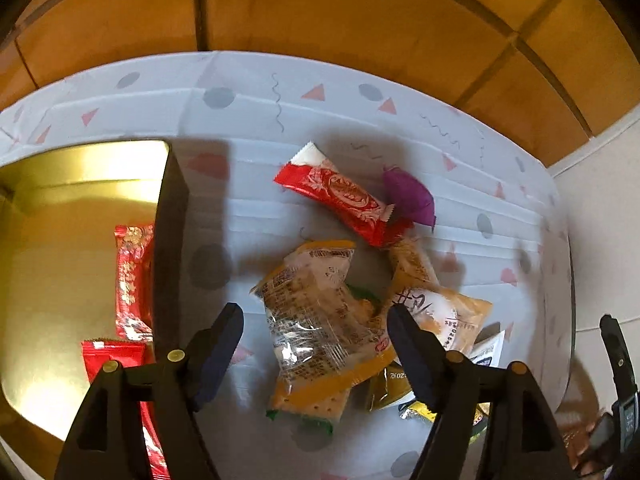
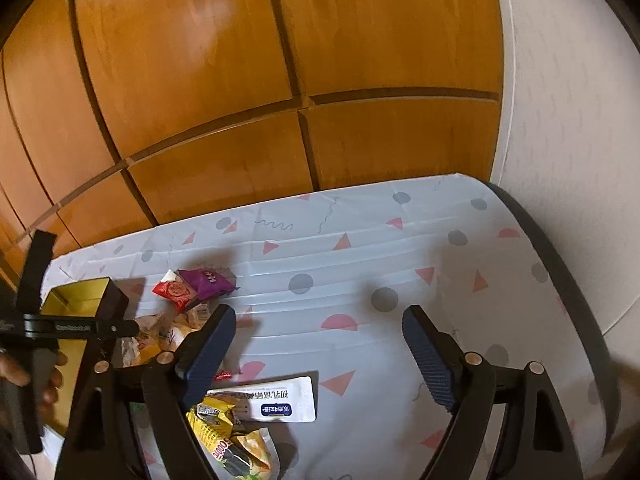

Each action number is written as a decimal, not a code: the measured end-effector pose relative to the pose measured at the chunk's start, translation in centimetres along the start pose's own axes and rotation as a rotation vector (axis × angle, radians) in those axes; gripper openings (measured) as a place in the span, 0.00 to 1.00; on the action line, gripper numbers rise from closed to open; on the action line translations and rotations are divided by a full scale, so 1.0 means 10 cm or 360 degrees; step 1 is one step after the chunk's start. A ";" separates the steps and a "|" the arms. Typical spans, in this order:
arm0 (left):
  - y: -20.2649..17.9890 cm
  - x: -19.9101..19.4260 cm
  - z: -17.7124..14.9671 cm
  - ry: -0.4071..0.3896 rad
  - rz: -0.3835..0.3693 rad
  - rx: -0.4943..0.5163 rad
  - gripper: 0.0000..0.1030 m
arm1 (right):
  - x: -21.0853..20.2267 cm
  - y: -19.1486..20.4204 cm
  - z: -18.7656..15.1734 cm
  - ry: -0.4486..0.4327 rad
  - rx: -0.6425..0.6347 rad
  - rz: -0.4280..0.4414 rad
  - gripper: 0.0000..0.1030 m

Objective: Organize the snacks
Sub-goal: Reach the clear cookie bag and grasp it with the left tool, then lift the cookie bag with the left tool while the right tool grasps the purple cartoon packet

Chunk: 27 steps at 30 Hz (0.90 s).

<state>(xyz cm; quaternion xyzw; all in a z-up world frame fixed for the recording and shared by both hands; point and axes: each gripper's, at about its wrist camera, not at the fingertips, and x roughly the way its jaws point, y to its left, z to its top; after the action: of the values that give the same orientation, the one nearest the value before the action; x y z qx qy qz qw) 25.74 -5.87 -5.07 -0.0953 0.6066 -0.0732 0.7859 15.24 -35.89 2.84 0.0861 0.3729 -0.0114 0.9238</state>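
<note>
Cracker packet (image 1: pixel 316 320): lower centre, between the left hand-held gripper (image 1: pixel 316 314) fingers, unpinched.
Left hand-held gripper: jaws wide apart.
Right hand-held gripper (image 2: pixel 316 330): spread, empty, above worktop (image 2: pixel 360 256).

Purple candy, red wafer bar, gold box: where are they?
Purple candy (image 1: pixel 408 194), left wrist view, middle of its wrapper.
Red wafer bar (image 1: pixel 340 200), left wrist view, middle of its wrapper.
Gold box (image 1: pixel 60 248), left wrist view, bare inner floor.

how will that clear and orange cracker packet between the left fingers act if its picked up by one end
The cracker packet will probably feel light and crackly: thin, wrinkled film. The flat crackers inside should keep the middle stiff, though a hard squeeze may break them. Its glossy wrap looks slippery, and it overlaps neighbouring packets, so those may shift.
</note>
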 end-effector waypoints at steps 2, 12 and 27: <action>-0.01 0.03 0.00 0.0022 -0.0020 -0.0010 0.73 | 0.01 -0.04 0.00 0.0014 0.0034 0.0004 0.84; -0.09 0.14 -0.08 -0.0021 -0.0003 0.0105 0.42 | 0.02 -0.08 -0.01 0.0023 0.0070 0.0007 0.84; -0.20 -0.56 -1.55 -0.0335 -0.0100 0.0794 0.42 | 0.04 -0.20 -0.02 0.0046 0.0135 -0.0060 0.84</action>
<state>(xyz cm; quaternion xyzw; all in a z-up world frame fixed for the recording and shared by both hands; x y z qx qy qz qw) 9.29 -7.43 -3.19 0.0755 0.4816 -0.2343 0.8411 15.20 -37.78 2.11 0.1184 0.3868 -0.0433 0.9135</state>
